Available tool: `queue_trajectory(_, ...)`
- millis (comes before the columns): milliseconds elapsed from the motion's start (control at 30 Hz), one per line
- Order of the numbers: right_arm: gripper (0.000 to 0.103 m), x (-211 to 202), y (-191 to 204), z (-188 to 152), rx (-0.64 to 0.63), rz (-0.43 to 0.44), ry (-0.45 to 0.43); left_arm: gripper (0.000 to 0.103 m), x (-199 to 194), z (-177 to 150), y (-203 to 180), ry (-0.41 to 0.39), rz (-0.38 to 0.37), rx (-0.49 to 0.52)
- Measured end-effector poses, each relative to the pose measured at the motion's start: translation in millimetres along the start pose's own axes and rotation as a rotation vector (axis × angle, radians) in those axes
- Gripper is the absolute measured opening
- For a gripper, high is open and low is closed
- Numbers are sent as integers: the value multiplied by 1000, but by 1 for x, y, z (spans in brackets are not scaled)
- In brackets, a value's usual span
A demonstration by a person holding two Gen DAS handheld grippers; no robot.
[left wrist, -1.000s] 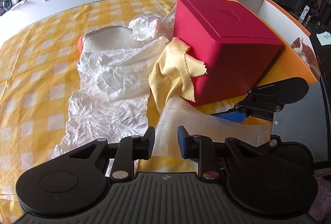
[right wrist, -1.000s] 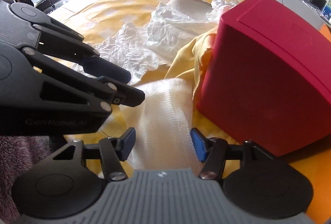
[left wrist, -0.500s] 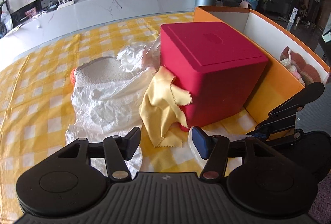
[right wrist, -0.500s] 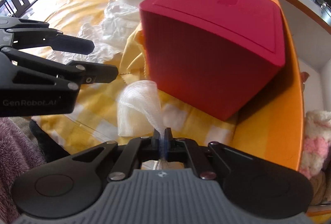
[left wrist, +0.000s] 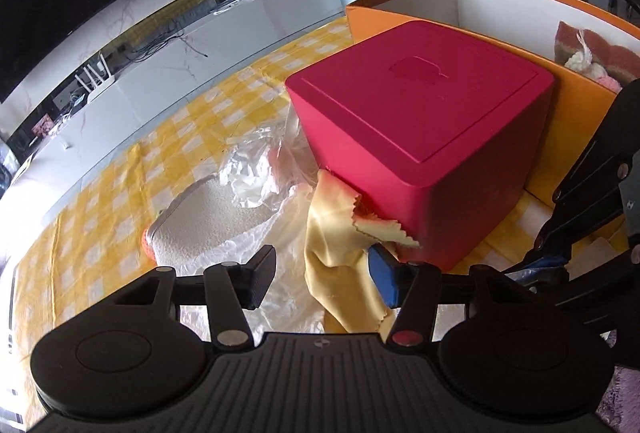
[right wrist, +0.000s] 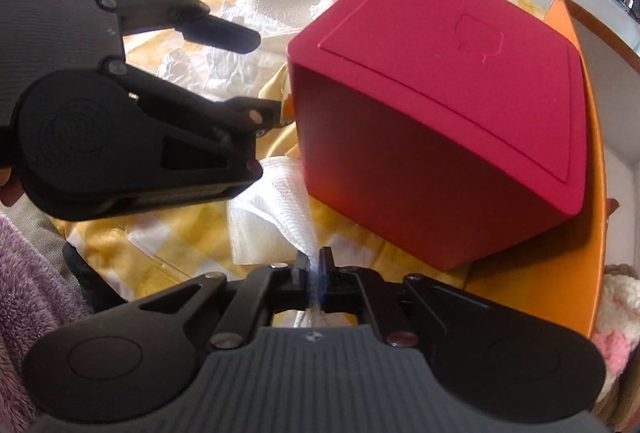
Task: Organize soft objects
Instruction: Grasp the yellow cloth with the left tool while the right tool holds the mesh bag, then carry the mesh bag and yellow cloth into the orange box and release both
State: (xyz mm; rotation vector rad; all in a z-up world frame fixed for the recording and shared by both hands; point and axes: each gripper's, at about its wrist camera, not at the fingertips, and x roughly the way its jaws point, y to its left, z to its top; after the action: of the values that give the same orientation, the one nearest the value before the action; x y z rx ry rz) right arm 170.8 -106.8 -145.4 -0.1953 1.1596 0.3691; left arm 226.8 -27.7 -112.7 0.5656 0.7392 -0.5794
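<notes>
My right gripper [right wrist: 315,265] is shut on a corner of the white gauze cloth [right wrist: 272,217], which hangs from its pads down to the yellow checked tablecloth [right wrist: 160,233]. Beside it stands the red lidded box [right wrist: 440,113]. In the left wrist view my left gripper [left wrist: 322,273] hovers over the yellow cloth [left wrist: 336,229] at the red box's [left wrist: 420,137] near corner. Its jaws are closing, with the yellow cloth lying between the fingers and the pads not pressing on it. The left gripper [right wrist: 260,77] also shows in the right wrist view.
An orange box [left wrist: 580,121] behind the red one holds knitted pink and white items [right wrist: 616,321]. A grey-white pad [left wrist: 204,225], crumpled clear plastic [left wrist: 248,181] and a thin white sheet [left wrist: 280,309] lie left of the yellow cloth. A purple fleecy sleeve [right wrist: 36,293] is near.
The right gripper shut on the white gauze and lifted its corner. The left gripper let the gauze go, opened wide, rolled and shifted over to the yellow cloth.
</notes>
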Motion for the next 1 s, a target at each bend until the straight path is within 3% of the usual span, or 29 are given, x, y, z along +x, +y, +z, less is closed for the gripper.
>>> queue_trajectory(133, 1, 9, -3, 2, 13, 7, 9, 63, 12, 0, -8, 3, 6, 92)
queue_trajectory(167, 1, 9, -3, 2, 14, 8, 9, 57, 14, -1, -11, 0, 9, 105)
queue_trajectory(200, 1, 9, -5, 1, 14, 9, 9, 40, 16, -2, -12, -1, 3, 109)
queue_trajectory(300, 2, 9, -9, 1, 17, 8, 10, 5, 19, -7, -17, -2, -11, 117)
queue_trajectory(533, 2, 7, -9, -4, 26, 16, -10, 3, -1, -15, -24, -4, 39, 109)
queue_trajectory(767, 1, -19, -7, -14, 43, 38, -75, 3, -51, -20, -11, -16, 16, -63)
queue_trajectory(1000, 1, -60, -1, -26, 82, 59, -177, 3, -109, -20, -12, -63, 53, -190)
